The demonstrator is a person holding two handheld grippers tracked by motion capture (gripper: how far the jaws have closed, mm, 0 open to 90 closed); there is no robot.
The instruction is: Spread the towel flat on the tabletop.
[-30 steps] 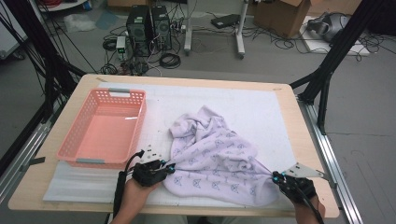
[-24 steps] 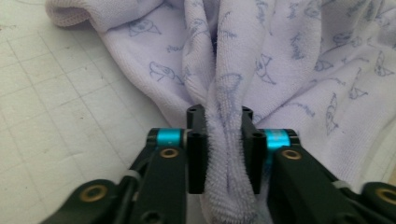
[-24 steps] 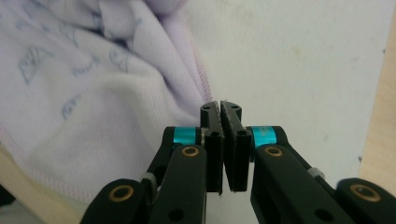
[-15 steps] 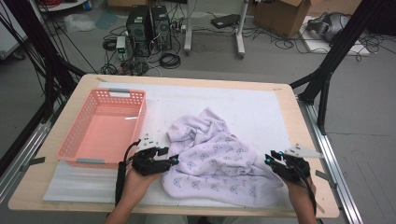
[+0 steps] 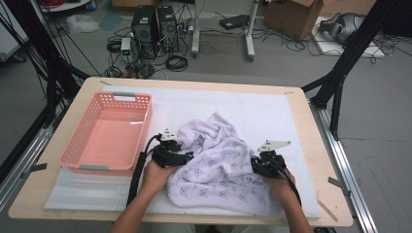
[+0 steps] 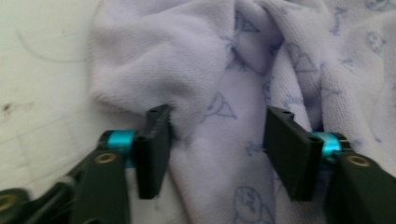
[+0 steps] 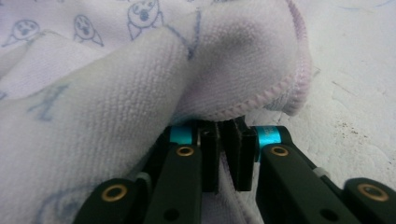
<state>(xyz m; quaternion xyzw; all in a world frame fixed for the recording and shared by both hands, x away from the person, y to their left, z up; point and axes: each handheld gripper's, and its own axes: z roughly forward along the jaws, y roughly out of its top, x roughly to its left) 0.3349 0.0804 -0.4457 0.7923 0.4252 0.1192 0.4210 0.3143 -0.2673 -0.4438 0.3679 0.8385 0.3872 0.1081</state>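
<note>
1. Two grippers work one towel (image 5: 218, 167), a pale lilac cloth that lies crumpled on the white mat (image 5: 272, 111), toward the near, six o'clock edge of the table (image 5: 311, 145).
2. No brand, label or readable writing shows on the towel; its print is small blue line drawings, little animal faces and triangle shapes, seen in both gripper views.
3. In the high view the heap runs longest from about eleven o'clock, where a bunched peak rises, down to about five o'clock, where it spreads flat and wide near the table edge.
4. The left gripper (image 5: 180, 156) sits at the towel's nine o'clock side. In the left gripper view its jaws stand wide apart, with a fold of the towel (image 6: 219, 116) bulging between them; the left jaw touches the cloth, and the right one lies against it too.
5. The right gripper (image 5: 260, 165) is at the towel's three o'clock side. In the right gripper view its jaws are nearly together, pinched on the stitched hem of the towel (image 7: 224, 84), which humps up just above them.
6. A pink basket (image 5: 77, 145) stands on the mat at nine o'clock of the left gripper, just beside it.
</note>
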